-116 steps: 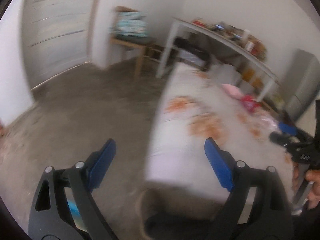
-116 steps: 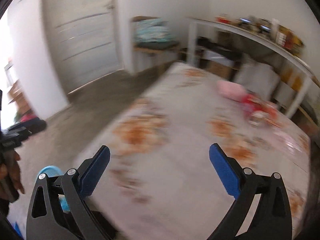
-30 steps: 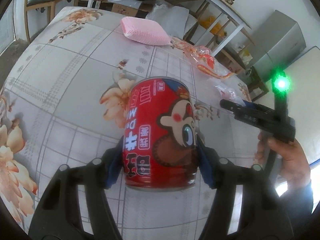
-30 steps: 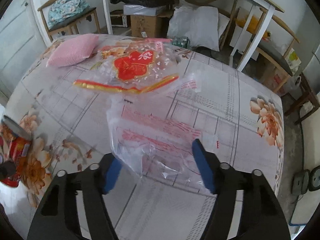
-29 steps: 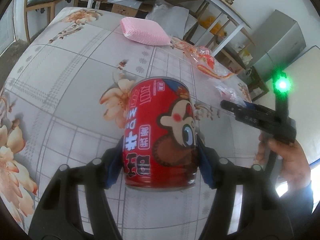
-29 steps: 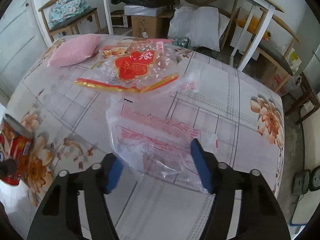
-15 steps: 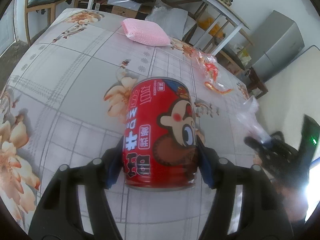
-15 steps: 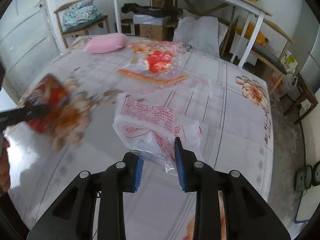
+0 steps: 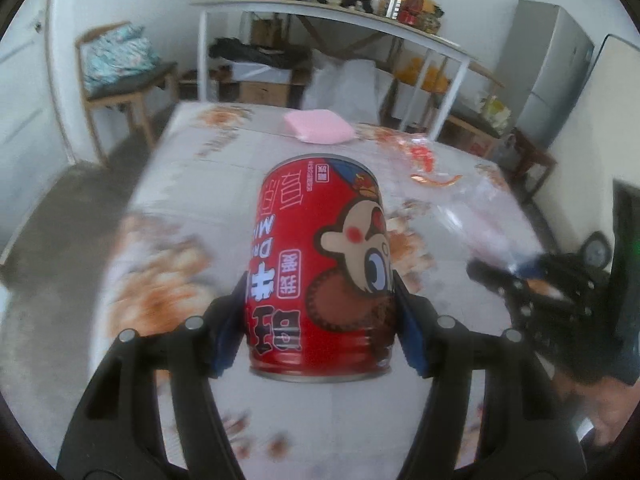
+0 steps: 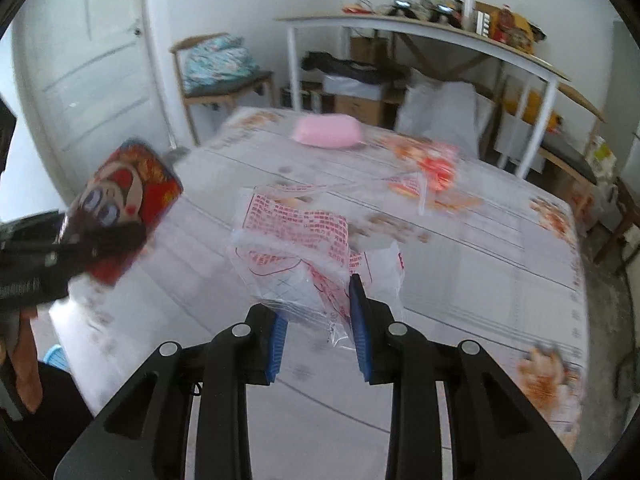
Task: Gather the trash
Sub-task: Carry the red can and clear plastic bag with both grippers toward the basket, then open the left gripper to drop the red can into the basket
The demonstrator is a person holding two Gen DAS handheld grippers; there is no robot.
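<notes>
Gripping two items, both grippers were loaded: the left gripper (image 9: 320, 312) clamped the red printed drink can (image 9: 320, 272), the right gripper (image 10: 316, 320) pinched the clear red-lettered plastic bag (image 10: 298, 240), both above the floral-cloth table (image 10: 500, 248). Remaining there (apparently trash): a red-and-clear wrapper (image 10: 434, 168).

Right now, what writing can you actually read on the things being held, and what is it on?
"MI" and "DR", upside down: red can, parts of longer words.
Large Chinese characters on the can: visible, not read here.
Small print near the can's top: too small.
Red print on the clear plastic bag: too blurred.
</notes>
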